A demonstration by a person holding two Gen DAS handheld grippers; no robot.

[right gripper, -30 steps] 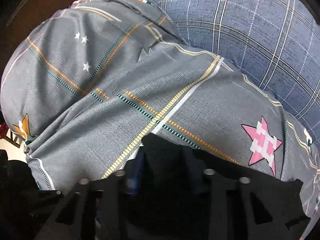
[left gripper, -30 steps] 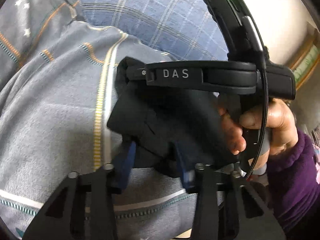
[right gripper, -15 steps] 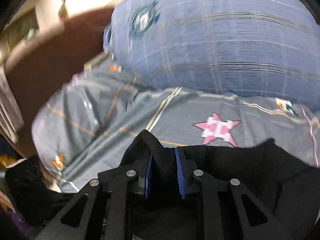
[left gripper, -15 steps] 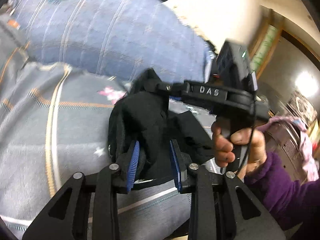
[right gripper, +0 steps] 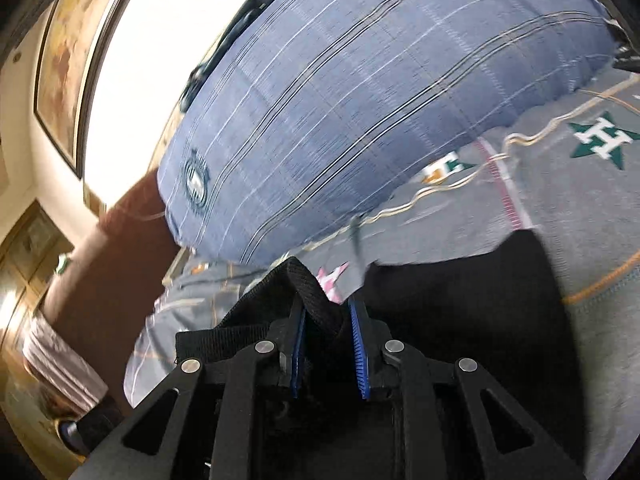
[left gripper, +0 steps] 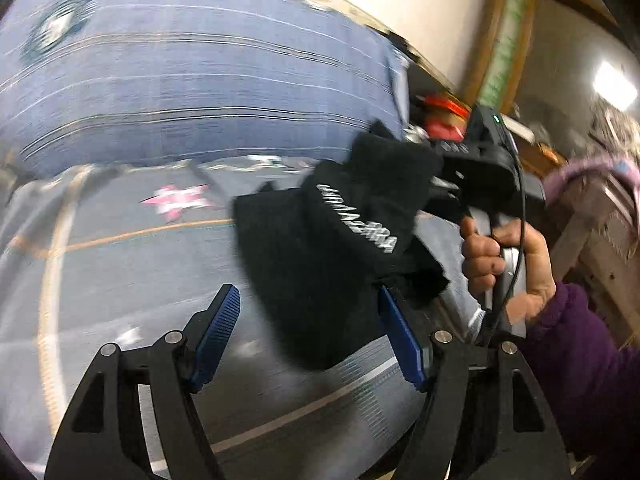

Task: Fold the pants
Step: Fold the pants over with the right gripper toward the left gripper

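Now pants (right gripper: pixel 320 300) pinched between right jaws.

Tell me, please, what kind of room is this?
Most likely a bedroom in a home. A grey bedsheet with star prints covers a soft surface, a large blue checked pillow lies on it, and a framed picture hangs on the wall.

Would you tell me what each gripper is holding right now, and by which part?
The right gripper pinches the black pants by a bunched band at their edge. The left gripper is open and holds nothing.
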